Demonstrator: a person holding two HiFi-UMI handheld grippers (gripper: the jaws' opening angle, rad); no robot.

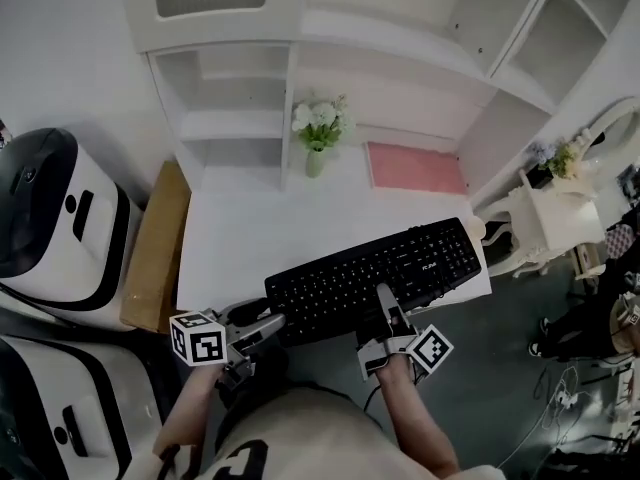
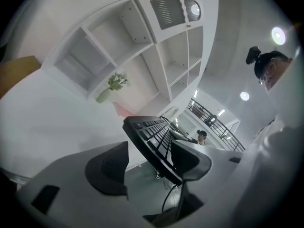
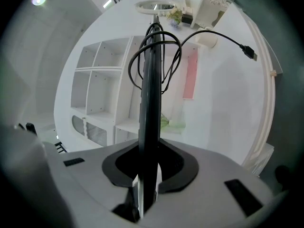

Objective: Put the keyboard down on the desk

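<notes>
A black keyboard (image 1: 380, 268) hangs slanted over the front edge of the white desk (image 1: 250, 233), its left end nearer me. My right gripper (image 1: 385, 306) is shut on its near long edge; in the right gripper view the keyboard (image 3: 152, 89) stands edge-on between the jaws (image 3: 149, 163). Its cable (image 3: 209, 32) loops free and ends in a USB plug (image 3: 250, 52). My left gripper (image 1: 268, 326) is at the keyboard's left end, open. In the left gripper view the keyboard (image 2: 152, 141) lies close by the right pad (image 2: 190, 158), well apart from the left pad (image 2: 108, 167).
A vase of flowers (image 1: 318, 133) and a pink mat (image 1: 415, 168) sit at the back of the desk under white shelves (image 1: 240, 78). A cardboard box (image 1: 155, 248) and white machines (image 1: 50, 218) stand left. A white chair (image 1: 545, 223) is at the right.
</notes>
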